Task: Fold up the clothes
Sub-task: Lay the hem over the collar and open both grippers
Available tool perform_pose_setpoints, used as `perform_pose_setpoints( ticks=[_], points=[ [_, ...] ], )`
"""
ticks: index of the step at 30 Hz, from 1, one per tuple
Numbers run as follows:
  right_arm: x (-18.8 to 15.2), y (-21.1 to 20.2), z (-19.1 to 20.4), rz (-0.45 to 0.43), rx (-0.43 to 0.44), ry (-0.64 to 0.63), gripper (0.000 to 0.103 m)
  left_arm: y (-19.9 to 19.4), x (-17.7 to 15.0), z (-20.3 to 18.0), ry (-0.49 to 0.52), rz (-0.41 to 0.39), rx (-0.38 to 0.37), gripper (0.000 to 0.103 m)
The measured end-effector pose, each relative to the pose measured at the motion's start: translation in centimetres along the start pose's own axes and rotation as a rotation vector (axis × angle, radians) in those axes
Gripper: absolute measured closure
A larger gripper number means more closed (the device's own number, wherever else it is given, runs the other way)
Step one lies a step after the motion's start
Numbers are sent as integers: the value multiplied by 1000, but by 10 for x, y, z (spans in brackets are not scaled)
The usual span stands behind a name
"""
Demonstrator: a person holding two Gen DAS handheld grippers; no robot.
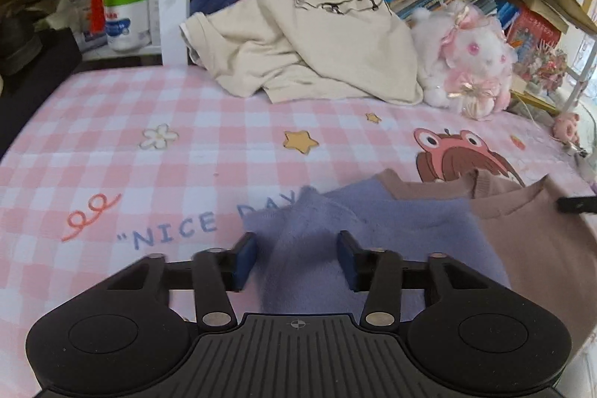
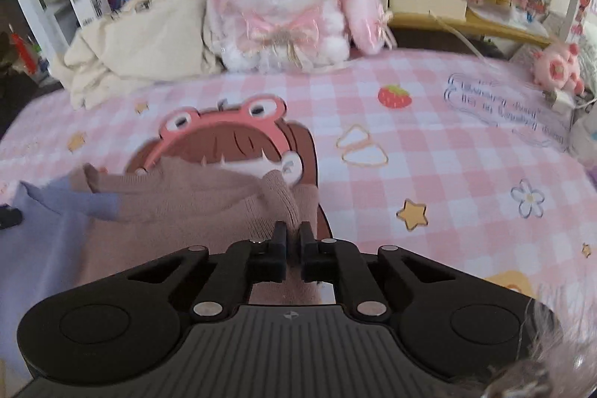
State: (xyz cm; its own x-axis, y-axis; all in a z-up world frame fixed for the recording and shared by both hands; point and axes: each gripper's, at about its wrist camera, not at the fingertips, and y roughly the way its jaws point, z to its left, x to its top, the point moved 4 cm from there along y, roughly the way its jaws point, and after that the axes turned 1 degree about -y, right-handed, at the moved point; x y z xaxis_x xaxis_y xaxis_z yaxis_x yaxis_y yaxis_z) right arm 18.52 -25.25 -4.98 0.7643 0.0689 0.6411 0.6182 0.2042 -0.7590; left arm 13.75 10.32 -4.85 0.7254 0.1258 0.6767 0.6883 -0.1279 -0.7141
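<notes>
Left wrist view: my left gripper point(image 1: 297, 258) had its fingers wide apart, nothing between the pads. The sweater point(image 1: 373, 222), lavender sleeve and dusty-pink body, lay on the desk point(image 1: 112, 144) straight ahead of and under the fingers, with the pink part off to the right of them. Risk as I judged it: closing from there could pinch only the top fuzzy layer, or two layers at once, and the fold would come out skewed. Far ahead of the fingers sat a crumpled cream garment point(image 1: 309, 51), which could snag if the sweater got dragged forward. Containers: a white tub with a green lid point(image 1: 127, 19), far ahead-left, contents not visible; pens stood in a holder behind it.

Right wrist view: my right gripper point(image 2: 293, 234) had its fingers nearly together, clamped on the sweater's ribbed pink edge point(image 2: 276, 200) right at the tips. The bite looked shallow, so a sharp pull could slip it free. The plush rabbit point(image 2: 283, 2) sat well ahead, with the cream garment ahead-left. No containers were readable here.
</notes>
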Motion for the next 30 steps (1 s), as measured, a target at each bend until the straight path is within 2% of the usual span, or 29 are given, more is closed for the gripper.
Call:
perform_pose_setpoints(
  ticks=[1,3,5,7,9,13,18,21,23,24,26,27,29,30],
  points=[
    [2,-8,1,-34,7,12,96,-1,1,0,2,-10,3,74],
    [3,-14,4,-77,0,8,96,-8,3,-1,4,-44,0,74],
    [-3,2,3,-37,-37,-18,96,-7,0,-1,32,-39,11,74],
    [-10,21,-7,30,-35,40,96,-4,-2,-4,63,-25,24,73],
    [-8,21,-14,27,-7,93,96,-3,-3,-5,84,-21,29,73],
    [-7,21,-16,43,4,87,95,-2,0,-10,108,-47,-2,72],
    [-11,21,-13,30,-9,95,91,9,5,-12,152,-33,53,72],
    [-12,21,-12,27,-16,85,91,12,5,-13,169,-29,35,74],
    [-13,22,-12,29,-20,77,90,10,4,-18,206,-21,-15,99],
    [-13,23,-12,29,-21,72,90,9,3,-20,231,-19,-26,99],
    [-13,23,-13,26,-24,74,90,-4,2,-24,272,-82,-31,100],
    [-14,23,-14,25,-25,79,90,-16,6,-21,256,-142,-33,100],
    [-14,22,-15,25,-25,92,90,-41,17,-4,119,-253,-37,100],
    [-15,22,-15,27,-25,95,90,-37,17,6,65,-232,-36,100]
  ],
)
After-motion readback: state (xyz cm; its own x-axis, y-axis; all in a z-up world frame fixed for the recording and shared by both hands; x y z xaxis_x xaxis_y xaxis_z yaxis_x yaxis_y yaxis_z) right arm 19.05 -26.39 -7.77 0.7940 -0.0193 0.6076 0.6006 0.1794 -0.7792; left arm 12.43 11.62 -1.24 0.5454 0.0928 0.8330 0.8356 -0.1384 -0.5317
